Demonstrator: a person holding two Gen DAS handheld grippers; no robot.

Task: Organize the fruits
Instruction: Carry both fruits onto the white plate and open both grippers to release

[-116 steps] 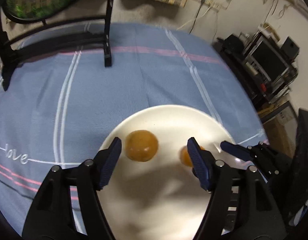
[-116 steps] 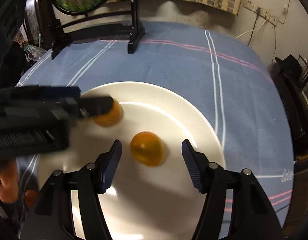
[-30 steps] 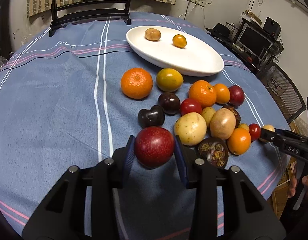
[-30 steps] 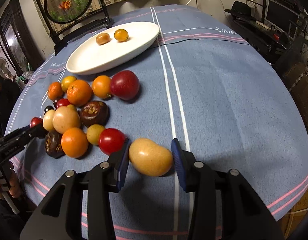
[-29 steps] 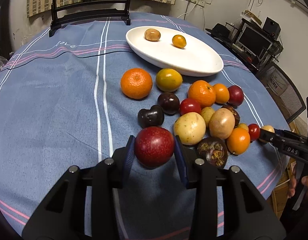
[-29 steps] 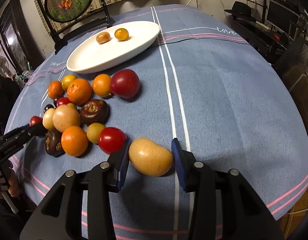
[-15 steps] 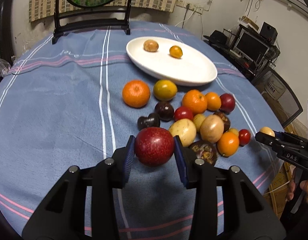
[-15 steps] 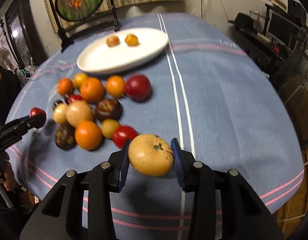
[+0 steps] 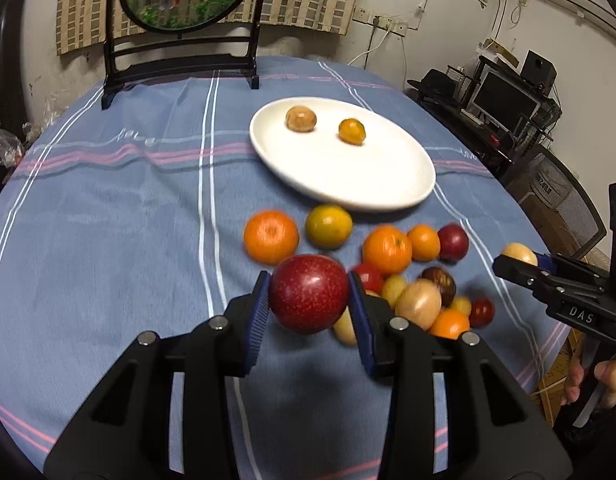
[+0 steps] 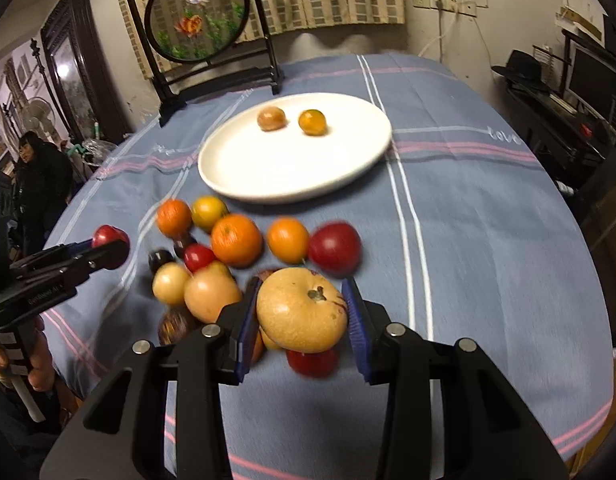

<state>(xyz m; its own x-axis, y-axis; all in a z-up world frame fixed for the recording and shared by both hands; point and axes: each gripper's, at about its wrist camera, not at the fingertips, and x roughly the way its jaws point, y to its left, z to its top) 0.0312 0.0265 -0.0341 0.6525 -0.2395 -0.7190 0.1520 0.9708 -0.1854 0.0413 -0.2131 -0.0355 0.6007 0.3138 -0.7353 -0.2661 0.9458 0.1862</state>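
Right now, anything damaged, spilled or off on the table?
Nothing spilled. One oddity: the yellow-brown pear in the right hand-held gripper has a dark reddish scuff on its right flank, beside the pad. The red plum in the left hand-held gripper looks intact. The pile is motion-blurred, so its condition is unclear.

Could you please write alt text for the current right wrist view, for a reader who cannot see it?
The right gripper holds a round tan russet fruit between its blue-padded jaws, above a blue striped tablecloth. Beyond lies a loose cluster of orange, red and yellow fruits, then a white oval plate holding two small fruits.
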